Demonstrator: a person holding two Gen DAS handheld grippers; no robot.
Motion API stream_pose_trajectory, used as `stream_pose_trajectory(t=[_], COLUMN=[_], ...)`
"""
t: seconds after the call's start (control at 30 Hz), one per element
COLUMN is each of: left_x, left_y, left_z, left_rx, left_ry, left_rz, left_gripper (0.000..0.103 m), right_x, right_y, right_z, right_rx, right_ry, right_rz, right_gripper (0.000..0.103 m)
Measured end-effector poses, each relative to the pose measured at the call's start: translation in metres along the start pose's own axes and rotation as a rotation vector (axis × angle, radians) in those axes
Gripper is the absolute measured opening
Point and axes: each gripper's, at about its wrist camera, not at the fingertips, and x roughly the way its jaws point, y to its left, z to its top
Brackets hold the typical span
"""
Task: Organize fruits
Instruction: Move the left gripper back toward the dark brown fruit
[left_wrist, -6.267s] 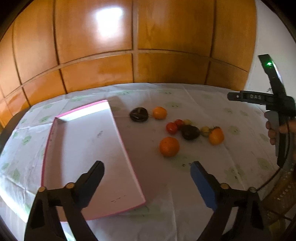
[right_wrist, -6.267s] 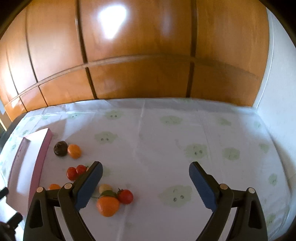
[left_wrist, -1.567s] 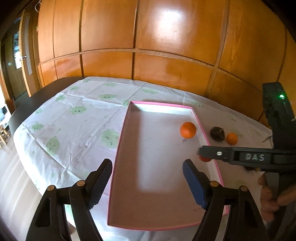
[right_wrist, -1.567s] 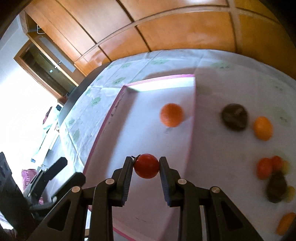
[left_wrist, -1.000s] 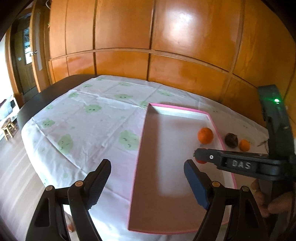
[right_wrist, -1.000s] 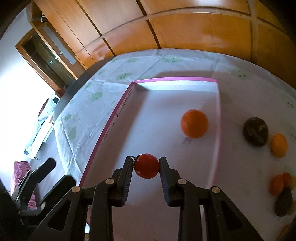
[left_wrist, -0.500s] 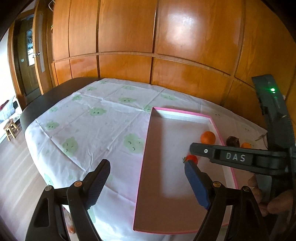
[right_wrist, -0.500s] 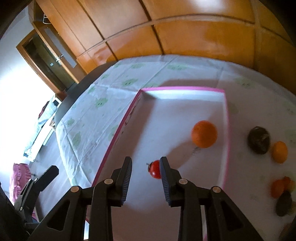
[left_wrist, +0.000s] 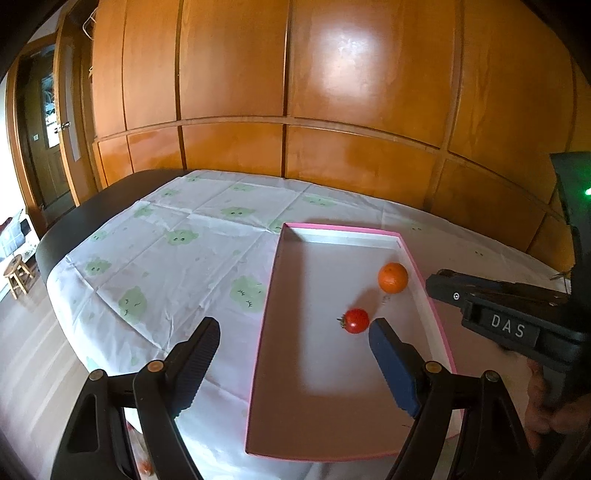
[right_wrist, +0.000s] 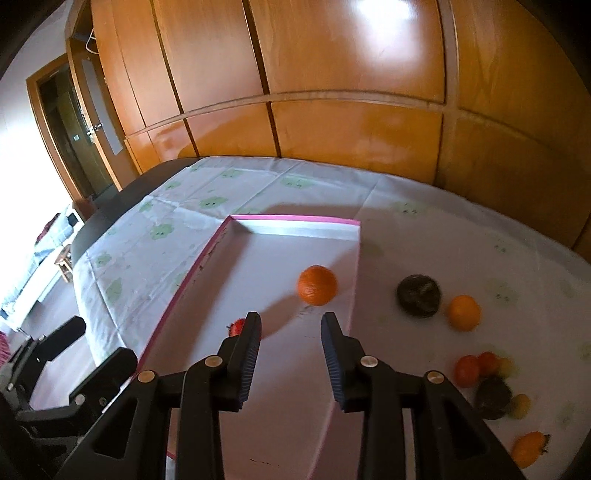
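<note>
Red tomato (left_wrist: 355, 320) loose on the pink tray (left_wrist: 266, 314) floor, near the orange (left_wrist: 393, 277). Right tongs (right_wrist: 290, 328) above, parted, empty; left tongs (left_wrist: 293, 345) wide apart, empty. Remaining fruit pile (right_wrist: 484, 373) out on the worktop (left_wrist: 166, 266). Risk: round fruit rolling against later arrivals, knocked by a careless drop.

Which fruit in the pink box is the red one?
The small tomato, nearer the cameras in the pink box. The other fruit there is a bigger orange, farther back.
</note>
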Motion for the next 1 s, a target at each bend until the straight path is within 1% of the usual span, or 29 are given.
stream_pose_trajectory(t=[0.3, 0.6, 0.73, 1.0], left_x=[-0.002, -0.001, -0.002, -0.004], left_y=[-0.011, -0.028, -0.04, -0.061], left_z=[-0.002, -0.004, -0.005, -0.006], left_rx=[0.025, 0.061, 0.086, 0.131], left_ry=[0.002, 0.011, 0.011, 0.009], left_rz=[-0.017, -0.035, -0.04, -0.052], left_gripper=[0.084, 0.084, 0.084, 0.084], right_x=[-0.024, -0.055, -0.066, -0.082], right_y=[-0.004, -0.021, -0.026, -0.037], right_z=[-0.009, -0.017, -0.019, -0.022], right_rx=[-0.087, -0.101, -0.114, -0.109], right_ry=[-0.051, -0.094, -0.114, -0.145], right_rz=[-0.138, -0.272, -0.303, -0.315], right_gripper=[0.034, 0.034, 0.034, 0.034])
